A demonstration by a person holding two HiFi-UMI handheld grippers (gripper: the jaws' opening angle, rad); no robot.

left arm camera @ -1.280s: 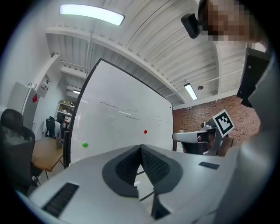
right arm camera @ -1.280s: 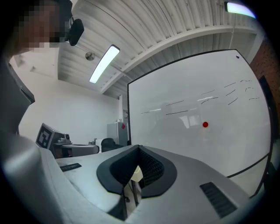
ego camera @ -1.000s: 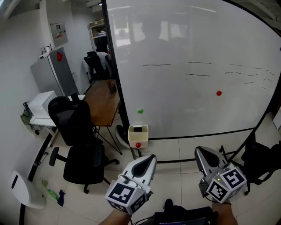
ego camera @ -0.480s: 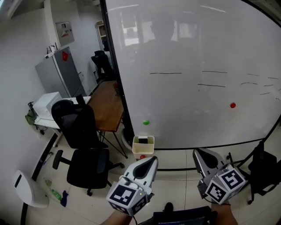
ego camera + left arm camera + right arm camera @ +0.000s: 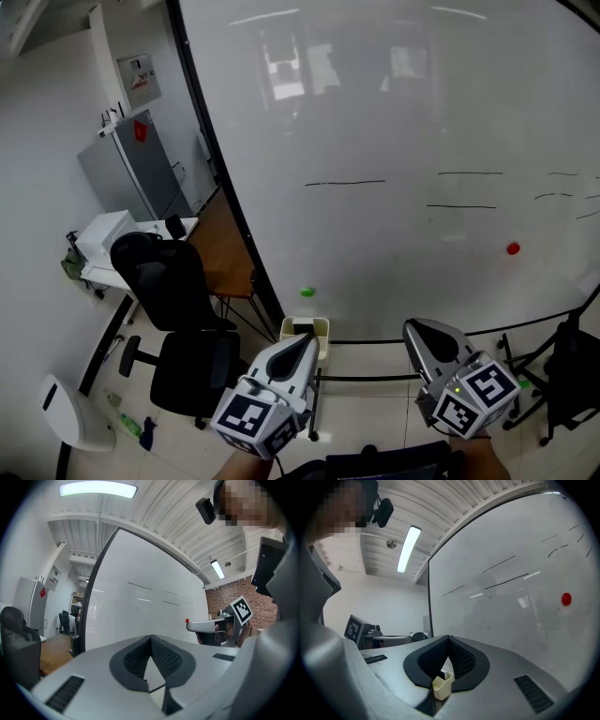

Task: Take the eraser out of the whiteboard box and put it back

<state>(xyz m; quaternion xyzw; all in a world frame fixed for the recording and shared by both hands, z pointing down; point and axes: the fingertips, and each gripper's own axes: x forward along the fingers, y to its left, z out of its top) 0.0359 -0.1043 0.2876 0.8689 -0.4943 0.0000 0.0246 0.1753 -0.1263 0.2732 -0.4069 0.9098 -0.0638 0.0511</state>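
A cream whiteboard box [image 5: 320,327] hangs at the lower edge of the big whiteboard [image 5: 403,141], and a black eraser [image 5: 299,328] shows in its top. My left gripper [image 5: 306,341] is held level just in front of the box and covers its lower part; its jaws are shut and empty. My right gripper [image 5: 418,329] is level to the right of the box, also shut and empty. In the right gripper view the box [image 5: 442,684] shows small through the gap under the closed jaws [image 5: 449,641]. The left gripper view shows its closed jaws [image 5: 151,640] and the right gripper [image 5: 206,626] beyond.
Two black office chairs [image 5: 173,281] stand left of the board by a wooden desk [image 5: 230,239], a white printer [image 5: 103,234] and a grey cabinet [image 5: 131,173]. A green magnet [image 5: 307,292] and a red magnet [image 5: 513,248] stick to the board. Another black chair [image 5: 574,361] stands at the right.
Both grippers and the head have moved toward the whiteboard. The box, once well ahead of the left gripper, now sits just behind its tip. Both jaws stayed shut.
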